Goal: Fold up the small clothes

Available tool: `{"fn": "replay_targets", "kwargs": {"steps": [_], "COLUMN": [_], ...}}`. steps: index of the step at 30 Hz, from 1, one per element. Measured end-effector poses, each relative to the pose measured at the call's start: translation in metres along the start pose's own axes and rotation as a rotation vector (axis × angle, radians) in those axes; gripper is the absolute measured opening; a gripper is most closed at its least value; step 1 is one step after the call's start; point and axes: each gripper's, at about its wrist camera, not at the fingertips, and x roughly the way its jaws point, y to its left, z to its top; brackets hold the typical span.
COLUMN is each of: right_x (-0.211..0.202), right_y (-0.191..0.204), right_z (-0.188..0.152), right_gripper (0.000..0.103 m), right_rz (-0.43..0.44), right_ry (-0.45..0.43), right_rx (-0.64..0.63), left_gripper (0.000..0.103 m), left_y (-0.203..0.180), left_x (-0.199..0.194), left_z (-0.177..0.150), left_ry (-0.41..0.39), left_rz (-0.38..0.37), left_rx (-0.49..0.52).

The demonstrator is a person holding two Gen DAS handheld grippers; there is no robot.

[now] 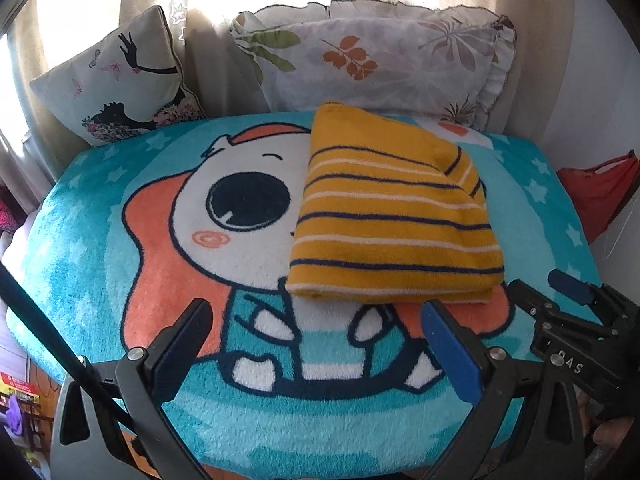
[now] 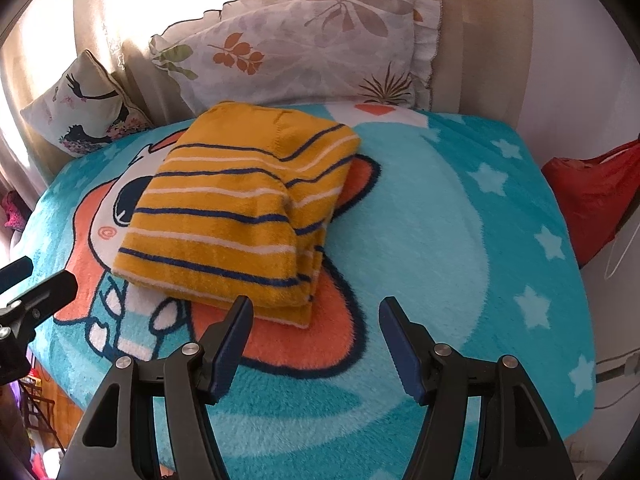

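Both grippers hang low over the bed, jaws spread wide and holding nothing. The left gripper (image 1: 316,344) sits at the bottom of its own view, over the cartoon blanket (image 1: 120,208), and the right gripper (image 2: 316,344) is likewise empty, with only blanket between its pads. The yellow striped garment (image 1: 392,216) lies right of centre in the left view and left of centre in the right view, folded into a thick rectangle, its near edge just beyond the fingertips. It looks close to finished, so the next pinch, if any, should take every layer of that near edge together. Come in low and level, or the plush top layer may slide. Behind it, the leaf-print pillow (image 2: 304,44) leans upright.
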Motion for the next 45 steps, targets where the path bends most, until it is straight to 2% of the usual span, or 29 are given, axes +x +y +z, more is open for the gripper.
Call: {"fn": "replay_targets", "kwargs": {"steps": [19, 45], "right_x": [0.009, 0.003], "right_y": [0.001, 0.016], "right_z": [0.005, 0.018], "right_gripper": [0.074, 0.078], "right_rz": [-0.008, -0.016], "right_ry": [0.008, -0.071], "right_rx": [-0.005, -0.064], "left_gripper": [0.103, 0.103], "left_y": [0.002, 0.002], "left_x": [0.01, 0.026], "left_z": [0.001, 0.011], "left_ry": [0.039, 0.075], "left_rz": [-0.009, -0.016], "left_rx": [-0.014, -0.03]}}
